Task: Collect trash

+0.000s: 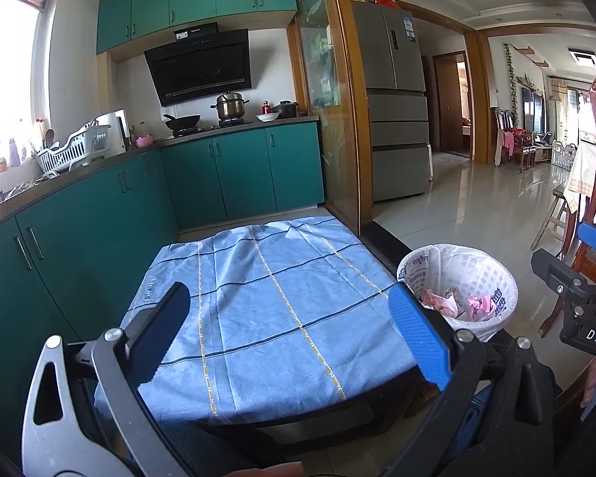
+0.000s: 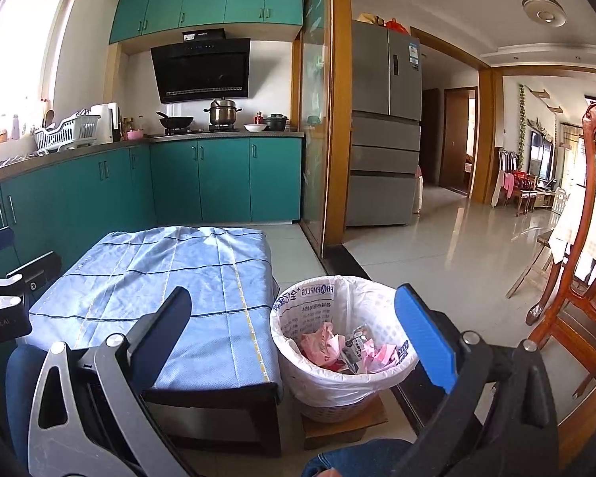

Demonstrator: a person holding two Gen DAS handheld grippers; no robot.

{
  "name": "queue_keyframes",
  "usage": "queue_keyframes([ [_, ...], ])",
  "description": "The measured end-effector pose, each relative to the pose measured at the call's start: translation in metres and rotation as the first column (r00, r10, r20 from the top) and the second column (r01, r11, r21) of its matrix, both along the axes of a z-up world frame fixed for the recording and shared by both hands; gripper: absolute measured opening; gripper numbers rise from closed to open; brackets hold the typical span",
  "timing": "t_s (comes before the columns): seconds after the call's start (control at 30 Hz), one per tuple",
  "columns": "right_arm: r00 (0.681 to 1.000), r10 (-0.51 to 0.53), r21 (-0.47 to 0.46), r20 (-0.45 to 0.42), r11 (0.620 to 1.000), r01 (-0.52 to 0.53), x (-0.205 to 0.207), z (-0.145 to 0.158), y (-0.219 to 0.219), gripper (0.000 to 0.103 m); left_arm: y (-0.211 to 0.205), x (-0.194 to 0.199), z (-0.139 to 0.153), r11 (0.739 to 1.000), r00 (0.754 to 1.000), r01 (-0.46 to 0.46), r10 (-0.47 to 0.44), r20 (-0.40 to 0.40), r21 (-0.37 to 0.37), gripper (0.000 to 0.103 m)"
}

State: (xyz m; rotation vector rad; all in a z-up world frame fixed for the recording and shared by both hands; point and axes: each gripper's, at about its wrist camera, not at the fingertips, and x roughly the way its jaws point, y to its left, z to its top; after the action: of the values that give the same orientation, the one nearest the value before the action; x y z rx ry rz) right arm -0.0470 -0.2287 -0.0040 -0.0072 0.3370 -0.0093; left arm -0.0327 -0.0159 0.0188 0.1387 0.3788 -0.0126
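The crumpled pink and white trash (image 2: 339,348) lies in the white-lined bin (image 2: 318,381), which stands on the floor just beside my cloth-covered counter (image 1: 258,318); my left tool (image 1: 294,338) hangs spread wide over the cloth, gripping nothing; my right tool (image 2: 298,338) gapes empty above the bin.

teal cabinets (image 2: 226,177) | steel pot (image 2: 222,113) on stove | grey fridge (image 2: 385,127) | wooden chair (image 2: 576,270) right

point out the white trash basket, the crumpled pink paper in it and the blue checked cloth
white lined trash basket (image 2: 318,381), right wrist view, front wall
crumpled pink paper (image 2: 318,344), right wrist view, left wad
blue checked cloth (image 1: 266,318), left wrist view, centre
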Motion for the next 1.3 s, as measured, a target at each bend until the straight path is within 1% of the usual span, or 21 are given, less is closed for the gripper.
queue_keyframes([
  [0.47,1.000,-0.010,-0.017,-0.001,1.000,0.010,0.0002,-0.0031,0.0002,0.100,0.0021,-0.0012,0.0034,1.000,1.000,-0.002,0.002,-0.001,0.000,0.100],
  [0.6,1.000,-0.010,-0.017,-0.002,1.000,0.010,0.0004,-0.0034,0.0002,0.100,0.0060,-0.0010,0.0053,1.000,1.000,-0.011,0.011,0.007,-0.016,0.100],
  [0.9,1.000,-0.010,-0.022,-0.010,1.000,0.010,0.0023,-0.0048,0.0011,0.100,0.0076,0.0011,0.0050,1.000,1.000,-0.012,0.012,0.005,-0.019,0.100],
  [1.3,1.000,-0.012,-0.024,-0.024,1.000,0.011,0.0092,-0.0057,0.0036,0.100,0.0077,0.0081,0.0009,1.000,1.000,-0.011,0.010,-0.015,-0.017,0.100],
])
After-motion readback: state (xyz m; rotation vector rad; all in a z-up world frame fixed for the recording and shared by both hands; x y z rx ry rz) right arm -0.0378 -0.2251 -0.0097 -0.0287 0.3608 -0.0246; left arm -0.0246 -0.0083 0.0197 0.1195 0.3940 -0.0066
